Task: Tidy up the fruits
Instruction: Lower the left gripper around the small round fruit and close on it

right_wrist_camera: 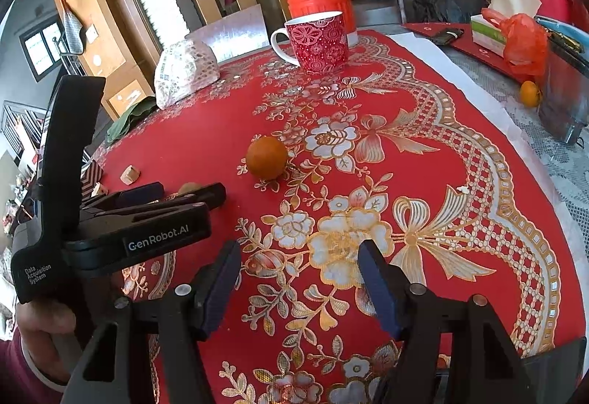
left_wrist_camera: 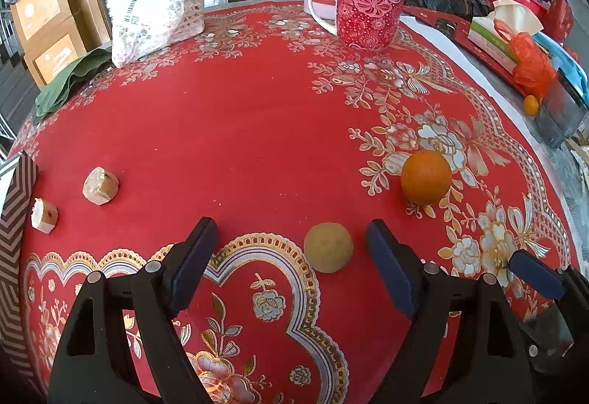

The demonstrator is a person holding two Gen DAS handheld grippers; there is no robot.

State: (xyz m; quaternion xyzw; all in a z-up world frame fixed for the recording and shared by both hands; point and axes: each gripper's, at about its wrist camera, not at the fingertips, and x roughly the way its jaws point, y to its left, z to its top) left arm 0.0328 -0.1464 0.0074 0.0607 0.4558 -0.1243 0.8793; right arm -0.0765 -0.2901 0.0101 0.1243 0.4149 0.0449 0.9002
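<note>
- Left claw [left_wrist_camera: 292, 249] is hanging released, jaws wide, with a small round tan-yellow fruit [left_wrist_camera: 328, 248] sitting between them on the red floral table [left_wrist_camera: 239, 131].
- Orange [left_wrist_camera: 426, 177], smooth and round, is resting just beyond it.
- Right claw [right_wrist_camera: 299, 269] is standing released over bare cloth, gripping nothing.

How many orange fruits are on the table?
2. The big orange sits on the red tablecloth; a small orange fruit is at the right edge beside a grey container. Clutter might hide more.

Orange [left_wrist_camera: 426, 177] and tan round fruit [left_wrist_camera: 328, 248] apart on tablecloth [left_wrist_camera: 239, 131].
</note>
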